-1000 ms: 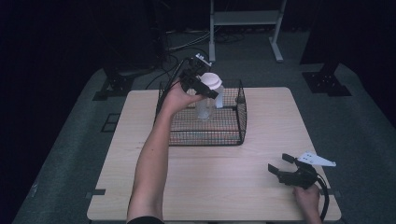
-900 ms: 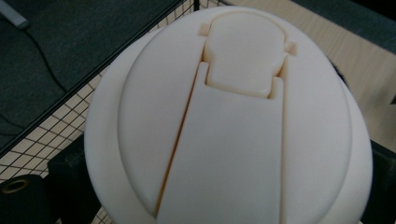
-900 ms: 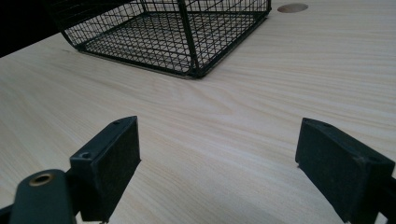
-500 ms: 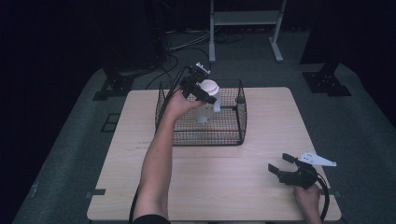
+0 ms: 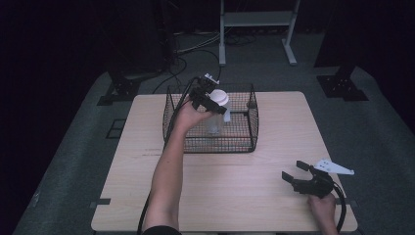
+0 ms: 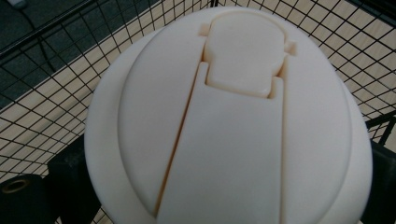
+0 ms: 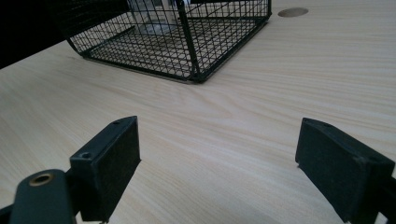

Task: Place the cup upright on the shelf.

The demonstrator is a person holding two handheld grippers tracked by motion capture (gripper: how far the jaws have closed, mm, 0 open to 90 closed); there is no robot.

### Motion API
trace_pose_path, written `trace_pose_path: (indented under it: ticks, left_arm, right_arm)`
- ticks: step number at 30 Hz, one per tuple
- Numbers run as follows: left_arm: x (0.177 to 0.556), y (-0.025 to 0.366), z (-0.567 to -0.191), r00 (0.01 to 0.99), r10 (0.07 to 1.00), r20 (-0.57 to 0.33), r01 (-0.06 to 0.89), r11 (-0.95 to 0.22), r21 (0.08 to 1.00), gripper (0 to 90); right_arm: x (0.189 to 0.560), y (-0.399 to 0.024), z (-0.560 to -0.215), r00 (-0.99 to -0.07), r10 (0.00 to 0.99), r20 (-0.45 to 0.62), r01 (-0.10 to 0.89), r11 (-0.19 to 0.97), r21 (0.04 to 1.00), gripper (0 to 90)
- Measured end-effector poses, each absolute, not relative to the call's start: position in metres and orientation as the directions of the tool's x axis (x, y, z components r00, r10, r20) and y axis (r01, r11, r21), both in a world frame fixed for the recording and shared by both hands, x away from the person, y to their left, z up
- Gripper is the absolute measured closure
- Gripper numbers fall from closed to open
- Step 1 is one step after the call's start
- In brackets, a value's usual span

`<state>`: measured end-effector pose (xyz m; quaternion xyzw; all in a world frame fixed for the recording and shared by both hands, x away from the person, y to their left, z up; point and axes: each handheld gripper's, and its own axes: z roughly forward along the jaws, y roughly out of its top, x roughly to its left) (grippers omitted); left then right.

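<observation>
Table (image 5: 254,161) of pale wood lying across the high view, carrying a black wire basket (image 5: 211,142) at its far middle. Reaching from the bottom edge, the left forearm, ending in the left gripper (image 5: 211,100) over the basket, closing on the white lid of a clear bottle (image 5: 215,120) standing upright inside the wire walls. Resting near the table's front right corner, well apart from the basket, the right gripper (image 5: 298,172), jaws spreading wide, nothing between them.

Looking down along the left gripper in the left gripper view: white lid (image 6: 229,121), round, with a flip cap and a raised tab at the top, sitting between the two black jaws, which are pressing at its lower left and lower right edges; basket mesh (image 6: 56,79) running behind it.

Facing the basket (image 7: 187,42) across bare wood in the right gripper view: right gripper (image 7: 219,163), jaws standing far apart, holding nothing; the bottle's base (image 7: 154,21) showing dimly through the mesh.
</observation>
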<state>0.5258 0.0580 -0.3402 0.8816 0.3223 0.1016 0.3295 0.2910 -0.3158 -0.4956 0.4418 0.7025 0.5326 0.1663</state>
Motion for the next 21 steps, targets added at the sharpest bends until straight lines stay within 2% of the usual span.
trace_pose_path:
  ticks: [7,21]
  left_arm:
    - [0.525,0.062,-0.35,0.765,0.643,-0.039,0.511,-0.569,0.644,5.2]
    - [0.516,0.073,-0.358,0.775,0.631,-0.042,0.494,-0.564,0.662,5.0]
  right_arm:
    - [0.291,-0.32,-0.496,-0.556,0.79,0.259,0.44,0.015,0.898,12.9]
    - [0.291,-0.315,-0.496,-0.559,0.796,0.234,0.447,0.051,0.893,12.9]
